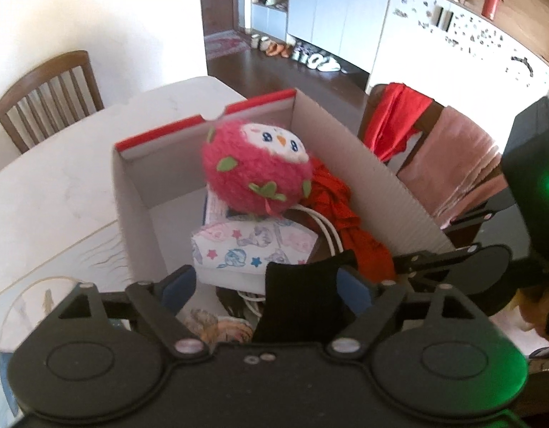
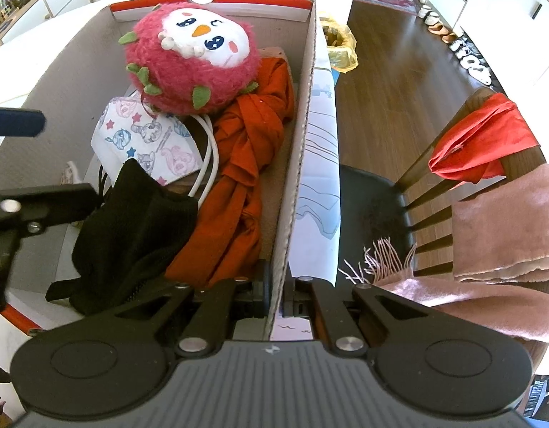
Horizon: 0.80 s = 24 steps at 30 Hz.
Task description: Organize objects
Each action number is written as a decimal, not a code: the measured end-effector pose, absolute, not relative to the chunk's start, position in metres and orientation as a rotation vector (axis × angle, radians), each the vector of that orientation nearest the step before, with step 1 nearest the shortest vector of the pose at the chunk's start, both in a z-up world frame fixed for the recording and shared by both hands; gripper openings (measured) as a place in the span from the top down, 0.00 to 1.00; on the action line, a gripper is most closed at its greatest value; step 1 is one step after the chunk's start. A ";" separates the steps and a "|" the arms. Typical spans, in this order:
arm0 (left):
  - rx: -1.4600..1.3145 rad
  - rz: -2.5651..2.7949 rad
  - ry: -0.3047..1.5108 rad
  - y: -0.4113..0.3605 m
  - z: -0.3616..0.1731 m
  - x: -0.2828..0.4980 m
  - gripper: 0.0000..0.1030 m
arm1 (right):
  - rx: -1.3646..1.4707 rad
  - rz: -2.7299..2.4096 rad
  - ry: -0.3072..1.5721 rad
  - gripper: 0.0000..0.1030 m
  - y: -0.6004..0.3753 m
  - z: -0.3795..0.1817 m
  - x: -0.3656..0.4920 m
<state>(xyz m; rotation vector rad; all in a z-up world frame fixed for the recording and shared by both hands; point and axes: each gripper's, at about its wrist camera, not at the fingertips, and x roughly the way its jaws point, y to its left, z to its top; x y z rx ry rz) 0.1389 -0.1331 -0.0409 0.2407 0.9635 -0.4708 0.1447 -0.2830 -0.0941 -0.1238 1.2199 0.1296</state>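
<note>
A cardboard box with a red-trimmed rim is sitting on the white worktop and filling the middle of both views. Inside it, a fuzzy pink plush toy with a white face and green felt leaves is resting toward the top of the frame, lying on a white packet printed with cartoon ponies and stars. Just right of the packet, a white cord is looping down beside a crumpled orange-red cloth that is running along the box's right wall. A black fabric piece is lying in the lower left of the box, overlapping the packet's lower corner. The left gripper is hanging over the near end of the box with its jaws standing wide apart; in the left wrist view the black fabric is showing between its blue fingers, close against the right-hand one, though whether it is touching cannot be told, and nothing is being squeezed. The right gripper is shown at the lower middle of its own view, with its jaws closed tight on the box's right wall, one finger inside and one outside. Outside the box, at the right of the frame, a wooden chair is standing on the dark wooden floor, carrying a red garment and a pink fringed scarf over its back. Another wooden chair is standing at the upper left of the left wrist view.
</note>
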 end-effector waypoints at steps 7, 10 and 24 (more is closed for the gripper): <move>0.171 -0.408 0.917 -0.120 -0.028 0.128 0.05 | -0.128 0.137 1.223 0.95 -0.284 -0.094 0.145; 0.139 -0.379 0.901 -0.114 -0.022 0.123 0.05 | -0.130 0.142 1.224 0.95 -0.285 -0.092 0.144; 0.090 -0.356 0.842 -0.095 -0.011 0.102 0.01 | -0.119 0.101 1.145 0.92 -0.286 -0.067 0.126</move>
